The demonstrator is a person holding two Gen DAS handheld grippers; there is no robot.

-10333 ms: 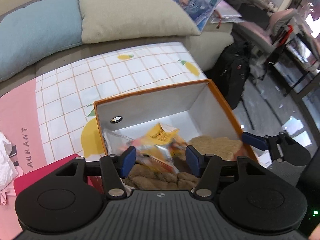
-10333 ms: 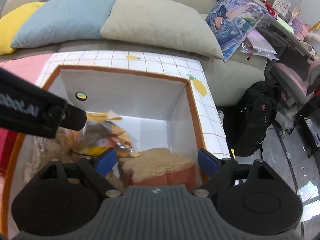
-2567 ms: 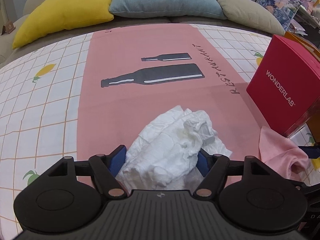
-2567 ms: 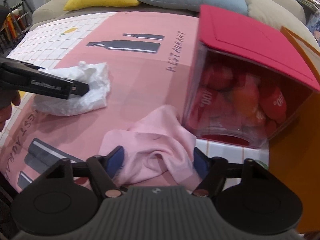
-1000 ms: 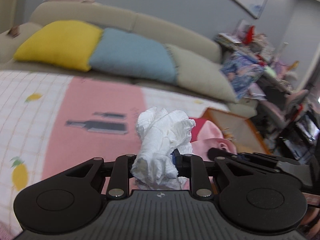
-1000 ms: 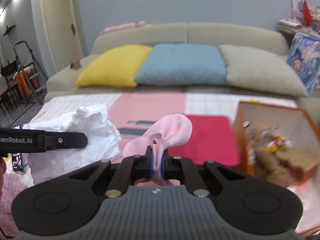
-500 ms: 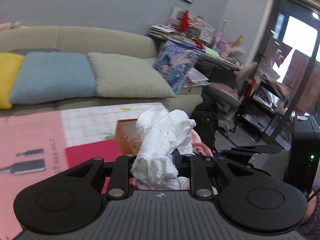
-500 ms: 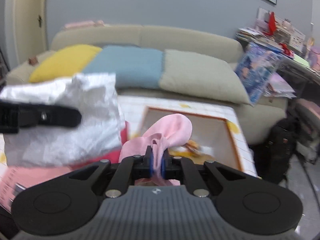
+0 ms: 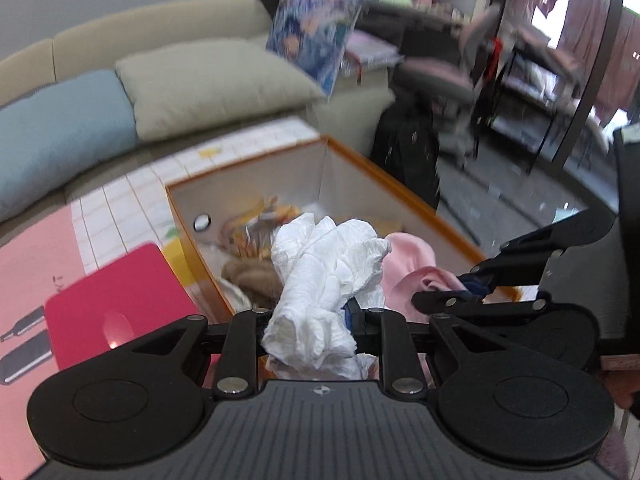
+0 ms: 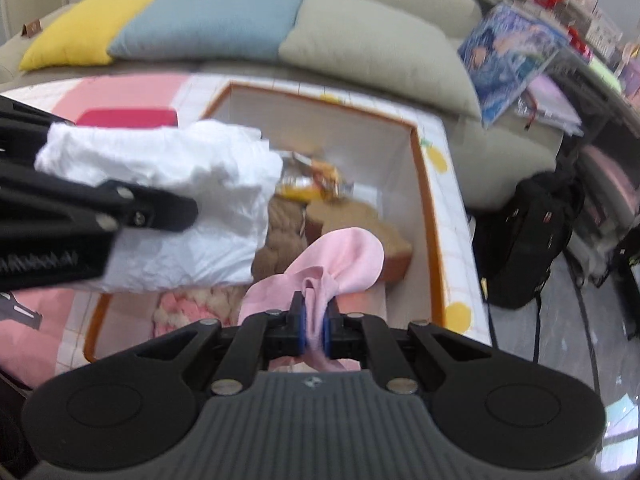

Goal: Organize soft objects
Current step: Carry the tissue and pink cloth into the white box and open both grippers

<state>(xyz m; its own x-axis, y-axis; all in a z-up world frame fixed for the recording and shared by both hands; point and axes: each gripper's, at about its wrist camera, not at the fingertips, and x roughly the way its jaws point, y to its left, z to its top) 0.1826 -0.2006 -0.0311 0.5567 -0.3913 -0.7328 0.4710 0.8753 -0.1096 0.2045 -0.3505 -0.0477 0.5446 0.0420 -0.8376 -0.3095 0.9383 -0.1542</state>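
Observation:
My left gripper [image 9: 310, 320] is shut on a crumpled white cloth [image 9: 324, 280] and holds it in the air over the near edge of the orange-rimmed open box [image 9: 404, 188]. My right gripper [image 10: 315, 330] is shut on a pink cloth [image 10: 340, 264] and holds it above the same box [image 10: 420, 152]. The white cloth also shows in the right wrist view [image 10: 172, 192], at the left, with the left gripper's finger [image 10: 152, 208] across it. The pink cloth shows in the left wrist view [image 9: 412, 264], just right of the white one. Brown plush items [image 10: 352, 216] and a snack bag [image 10: 312, 180] lie inside the box.
A red-lidded box [image 9: 116, 304] stands left of the orange box on the pink and checked table cover [image 9: 32, 248]. A sofa with yellow [image 10: 84, 28], blue [image 10: 208, 20] and beige [image 10: 372, 40] cushions runs behind. A black backpack [image 10: 524, 232] sits on the floor right.
Both grippers have swung right and tilted down with their cloths. They now hang over the open orange box, which fills the middle of both views.

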